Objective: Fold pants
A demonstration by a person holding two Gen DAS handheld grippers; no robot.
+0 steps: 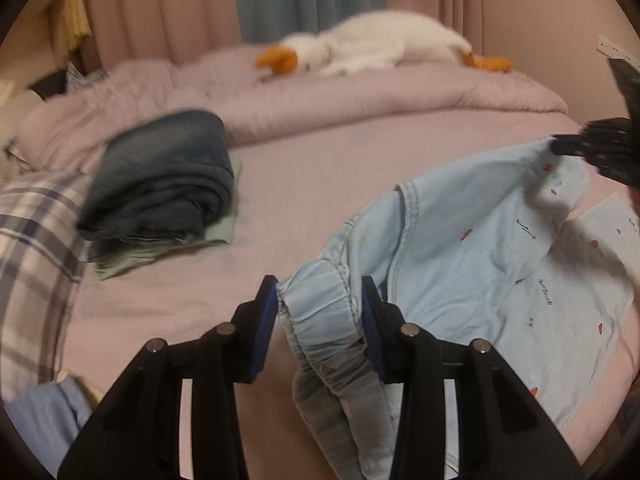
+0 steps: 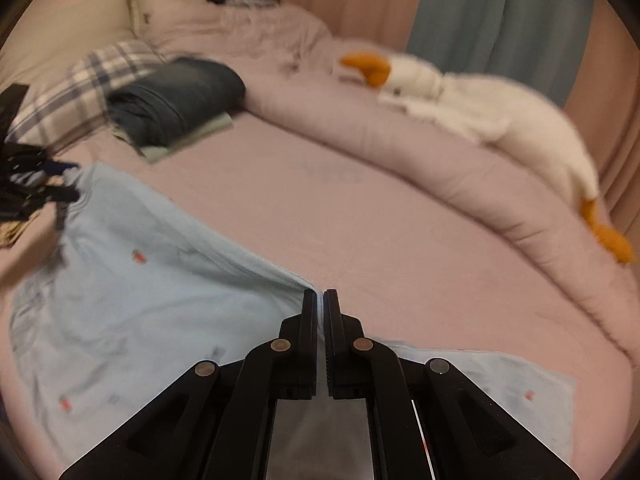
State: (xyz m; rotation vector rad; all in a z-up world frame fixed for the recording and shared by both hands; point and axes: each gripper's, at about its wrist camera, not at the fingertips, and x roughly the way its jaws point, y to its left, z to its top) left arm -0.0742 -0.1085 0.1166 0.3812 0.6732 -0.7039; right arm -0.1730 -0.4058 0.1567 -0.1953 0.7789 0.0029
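Light blue pants (image 1: 480, 248) with small red marks lie spread and partly lifted over the pink bed sheet (image 1: 300, 184). My left gripper (image 1: 318, 284) is shut on their bunched elastic waistband, which fills the gap between the blue pads. My right gripper (image 2: 322, 294) is shut on a thin edge of the same pants (image 2: 140, 300), pulling the cloth into a raised fold. In the left wrist view the right gripper (image 1: 576, 146) shows at the far right, pinching the fabric. The right wrist view catches the left gripper (image 2: 48, 188) at its left edge.
A stack of folded dark jeans (image 1: 160, 176) on green cloth sits at the left beside a plaid pillow (image 1: 32, 240). A rolled pink duvet (image 1: 360, 92) runs along the far side with a white goose plush (image 1: 376, 44) on it. Curtains hang behind.
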